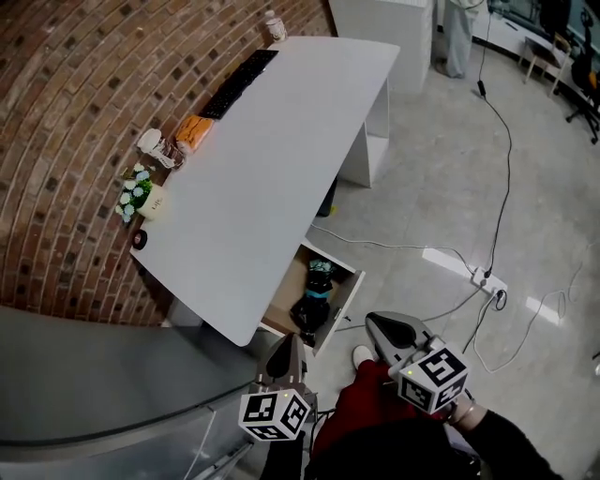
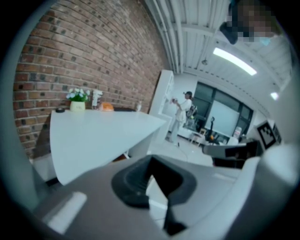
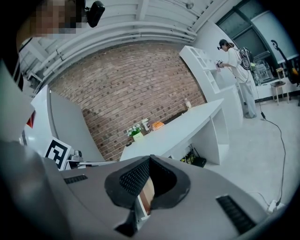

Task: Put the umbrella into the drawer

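A black folded umbrella lies inside the open wooden drawer under the near end of the white desk. Both grippers hang apart from the drawer, nearer to me and higher than it. My left gripper is shut with nothing between its jaws. My right gripper also looks shut and holds nothing. In the right gripper view a strip of the drawer's wood shows below the tips. The left gripper view looks over the desk top.
Along the brick wall the desk carries a keyboard, an orange pack, a flower pot and a bottle. A grey cabinet stands at left. Cables and a power strip lie on the floor. A person stands far off.
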Demonstrator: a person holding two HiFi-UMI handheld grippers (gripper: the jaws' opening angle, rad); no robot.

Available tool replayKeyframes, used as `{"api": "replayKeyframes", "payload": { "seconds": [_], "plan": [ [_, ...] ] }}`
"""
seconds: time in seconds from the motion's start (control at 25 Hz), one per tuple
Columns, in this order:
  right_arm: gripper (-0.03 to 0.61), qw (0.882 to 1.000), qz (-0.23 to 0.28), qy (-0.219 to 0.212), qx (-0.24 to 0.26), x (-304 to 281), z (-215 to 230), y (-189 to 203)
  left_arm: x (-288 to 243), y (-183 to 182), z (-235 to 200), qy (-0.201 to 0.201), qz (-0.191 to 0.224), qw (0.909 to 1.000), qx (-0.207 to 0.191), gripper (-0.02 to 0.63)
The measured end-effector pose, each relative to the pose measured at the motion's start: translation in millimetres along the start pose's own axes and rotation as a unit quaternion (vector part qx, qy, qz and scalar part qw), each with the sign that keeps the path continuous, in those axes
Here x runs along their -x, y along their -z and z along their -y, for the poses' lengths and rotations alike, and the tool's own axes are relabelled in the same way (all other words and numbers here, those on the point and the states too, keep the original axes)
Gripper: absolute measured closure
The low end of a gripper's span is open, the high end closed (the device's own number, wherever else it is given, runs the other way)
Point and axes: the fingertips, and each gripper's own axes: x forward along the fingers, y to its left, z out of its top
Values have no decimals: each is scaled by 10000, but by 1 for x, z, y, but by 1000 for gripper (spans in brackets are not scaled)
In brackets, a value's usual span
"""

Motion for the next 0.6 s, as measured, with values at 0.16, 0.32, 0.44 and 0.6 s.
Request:
{"api": "replayKeyframes", "payload": {
  "seconds": [0.16,0.32,0.44,0.6],
  "plan": [
    [577,9997,206,-42,94,7,-7,-17,8,-11,7,57,169,9998,-81,611],
    [577,9985,452,-117,280,16,-16,-29,21,-20,14,111,350,9992,-181,611],
    [577,9978,566,-102,337,24,-16,-36,25,-25,20,141,452,9984,-306,611],
    [577,9972,665,-80,328,35,-19,-40,32,-29,24,125,539,9978,-363,611]
  ]
}}
